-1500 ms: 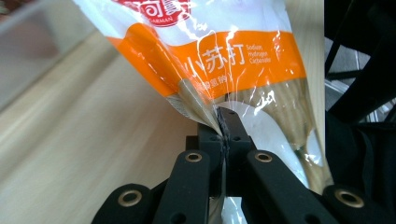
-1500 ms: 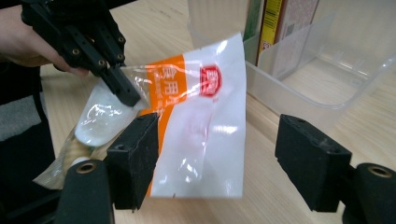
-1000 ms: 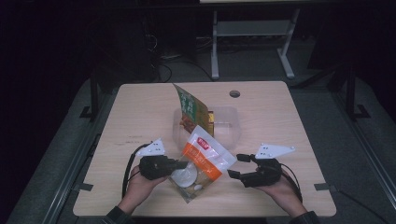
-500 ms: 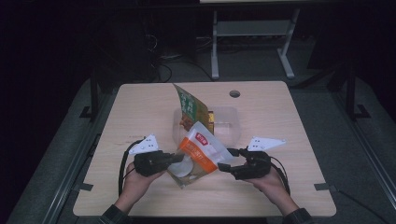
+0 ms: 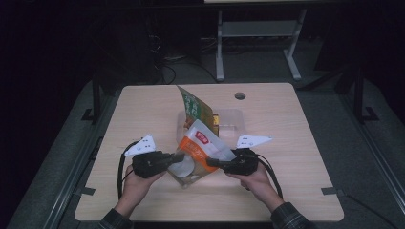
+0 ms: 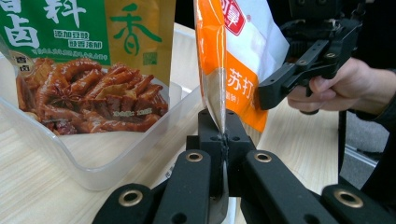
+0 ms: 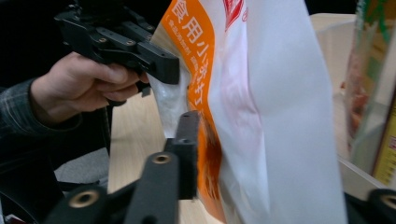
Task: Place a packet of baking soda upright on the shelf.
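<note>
Pale wood-grain table (image 5: 143, 109) lay under our glossy orange-and-white pouch (image 5: 199, 151); left gripper (image 6: 224, 140) fingers pinched its crinkled edge, right gripper (image 5: 214, 162) fingers had just been closing around its side.

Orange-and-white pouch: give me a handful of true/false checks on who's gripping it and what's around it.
1. The left gripper is shut on the orange-and-white pouch. True: in the left gripper view its pads pinch the pouch's edge.
2. The pouch lies flat on the table. False: it is held up between the two grippers.
3. A green-and-yellow snack bag stands in the clear plastic tub. True.
4. The right gripper is far from the pouch. False: its jaws have just been closing, with the pouch's other side between them.
5. The tub sits on the person's side of the pouch. False: it is beyond the pouch, toward the table's middle.
</note>
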The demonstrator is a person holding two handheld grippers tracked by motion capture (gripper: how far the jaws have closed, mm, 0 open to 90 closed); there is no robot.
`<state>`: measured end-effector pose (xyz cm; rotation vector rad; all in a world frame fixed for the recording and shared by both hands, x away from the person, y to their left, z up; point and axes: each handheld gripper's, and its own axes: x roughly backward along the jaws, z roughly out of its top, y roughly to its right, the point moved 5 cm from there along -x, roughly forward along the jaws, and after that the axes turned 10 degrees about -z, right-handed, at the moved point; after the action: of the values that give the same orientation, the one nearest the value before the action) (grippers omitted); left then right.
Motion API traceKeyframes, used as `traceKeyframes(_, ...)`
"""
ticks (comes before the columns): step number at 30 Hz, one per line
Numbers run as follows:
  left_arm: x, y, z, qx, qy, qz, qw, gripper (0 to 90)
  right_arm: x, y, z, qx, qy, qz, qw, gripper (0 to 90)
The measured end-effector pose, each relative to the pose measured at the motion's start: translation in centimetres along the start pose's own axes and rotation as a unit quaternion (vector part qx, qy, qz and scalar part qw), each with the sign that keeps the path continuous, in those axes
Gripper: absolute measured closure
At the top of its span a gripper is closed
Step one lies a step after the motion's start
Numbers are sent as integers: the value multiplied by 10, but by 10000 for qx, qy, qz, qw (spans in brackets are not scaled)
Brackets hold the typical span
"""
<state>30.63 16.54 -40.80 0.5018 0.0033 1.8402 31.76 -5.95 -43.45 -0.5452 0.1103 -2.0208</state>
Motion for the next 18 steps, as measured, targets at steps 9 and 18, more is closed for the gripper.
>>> traceKeyframes(9, 1, -1, 0, -36, 82, 49, 9999, 896, 6, -9, 8, 4, 100, 340, 9994, 900)
traceKeyframes(18, -8, 3, -2, -102, -19, -9, 9999, 894, 8, -30, 16, 207, 144, 846, 9961, 900)
